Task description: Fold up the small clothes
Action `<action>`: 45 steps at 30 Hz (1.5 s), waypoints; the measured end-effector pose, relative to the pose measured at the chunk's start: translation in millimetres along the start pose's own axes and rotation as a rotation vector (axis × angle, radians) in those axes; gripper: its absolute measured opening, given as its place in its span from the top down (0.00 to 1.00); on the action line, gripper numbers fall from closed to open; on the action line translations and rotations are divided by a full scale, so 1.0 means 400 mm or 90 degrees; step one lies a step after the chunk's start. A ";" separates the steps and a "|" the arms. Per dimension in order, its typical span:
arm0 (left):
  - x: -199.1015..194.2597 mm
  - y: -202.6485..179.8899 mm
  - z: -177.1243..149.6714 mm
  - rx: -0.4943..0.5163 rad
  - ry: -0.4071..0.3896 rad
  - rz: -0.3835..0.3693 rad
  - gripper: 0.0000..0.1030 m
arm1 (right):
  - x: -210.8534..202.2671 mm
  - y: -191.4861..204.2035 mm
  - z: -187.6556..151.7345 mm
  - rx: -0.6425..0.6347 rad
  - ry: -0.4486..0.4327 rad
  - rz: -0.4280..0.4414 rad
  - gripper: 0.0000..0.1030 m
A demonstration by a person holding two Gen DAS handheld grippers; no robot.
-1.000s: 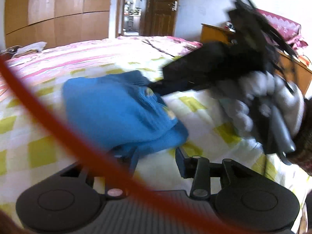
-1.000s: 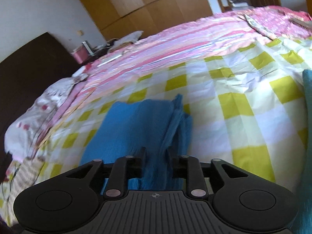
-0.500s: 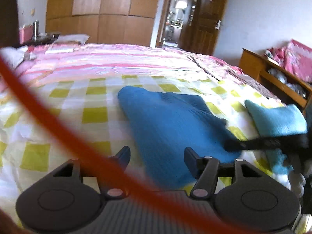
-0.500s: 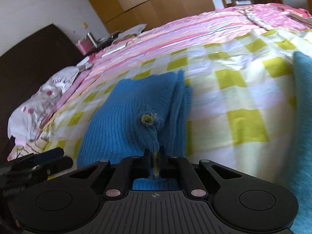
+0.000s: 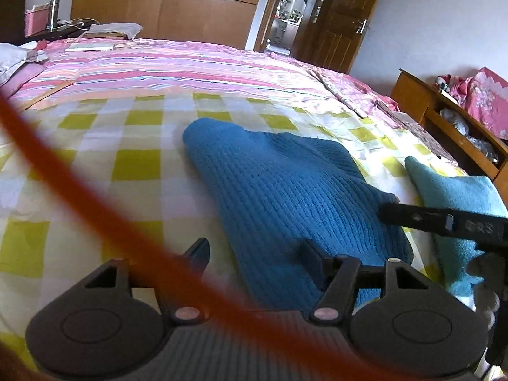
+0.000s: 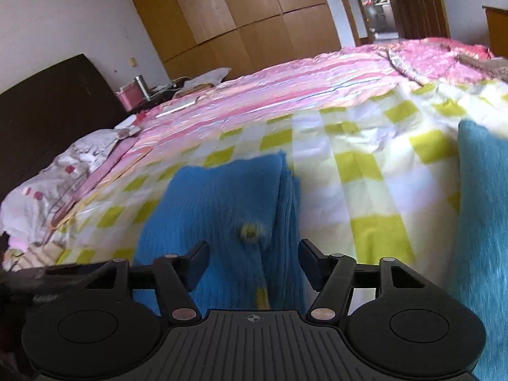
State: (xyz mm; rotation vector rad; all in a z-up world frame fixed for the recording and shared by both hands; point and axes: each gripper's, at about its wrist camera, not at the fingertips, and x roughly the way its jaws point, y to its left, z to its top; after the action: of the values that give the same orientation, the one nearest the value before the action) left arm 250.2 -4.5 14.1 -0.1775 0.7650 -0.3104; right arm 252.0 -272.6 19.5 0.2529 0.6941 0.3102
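Right wrist view alone shows the blue knit sweater (image 6: 222, 203)'s yellow button (image 6: 249, 231) — both grippers (image 6: 254, 254) (image 5: 254, 254) spread; no legible writing.

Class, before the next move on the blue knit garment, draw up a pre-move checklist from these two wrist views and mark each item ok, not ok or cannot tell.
1. Left gripper free to move: ok, jaws apart, nothing between them.
2. Right gripper released: ok, jaws wide open over the blue knit garment.
3. Garment resting on the checked bedspread, not lifted: ok.
4. Fold neat and edges aligned: cannot tell, near edge hidden behind the grippers and the right view is blurred.
5. Teal garment kept apart from the blue one: ok, a strip of bedspread shows between them.
6. Orange cable clear of the left gripper: cannot tell, it crosses the lens out of focus.
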 end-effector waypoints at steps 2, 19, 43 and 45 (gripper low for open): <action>0.011 -0.003 0.001 0.006 0.006 0.000 0.29 | 0.042 -0.002 0.010 0.001 0.020 -0.012 0.39; -0.052 -0.014 -0.068 -0.023 0.029 -0.087 0.33 | 0.026 -0.023 -0.053 0.140 0.076 0.085 0.65; -0.270 -0.067 -0.182 0.067 -0.004 0.017 0.34 | -0.248 0.113 -0.202 0.066 0.021 0.015 0.59; -0.241 -0.079 -0.163 0.077 0.000 0.041 0.34 | -0.226 0.137 -0.184 0.030 0.005 -0.009 0.61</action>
State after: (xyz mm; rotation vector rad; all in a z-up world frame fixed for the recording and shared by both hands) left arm 132.1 -4.7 39.0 -0.0390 0.7482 -0.2944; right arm 127.1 -245.4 35.9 0.2913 0.7117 0.2815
